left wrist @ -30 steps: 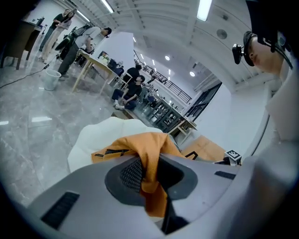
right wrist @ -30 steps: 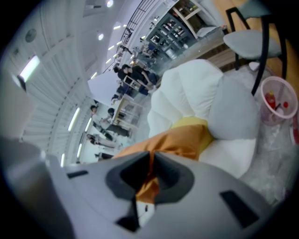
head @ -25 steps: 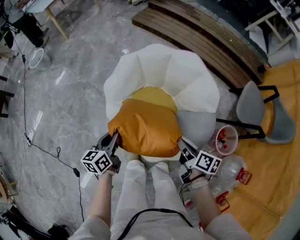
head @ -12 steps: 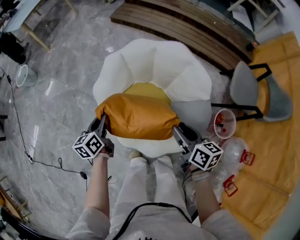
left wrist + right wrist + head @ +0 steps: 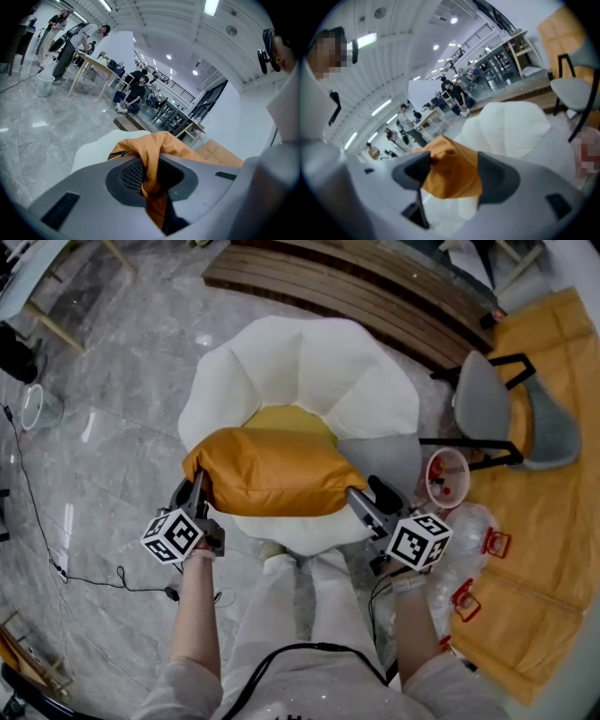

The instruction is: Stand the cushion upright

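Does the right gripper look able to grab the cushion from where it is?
Probably yes: the right gripper has just been opening its jaws, and they stand apart around a corner of the cushion, with nothing else in the way. The left gripper pinches the other corner.

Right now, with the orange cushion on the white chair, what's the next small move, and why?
Probably open the left gripper too. It is shut on one cushion corner; the right gripper's jaws have just been opening, the other corner loose between them, and the cushion rests on the chair.
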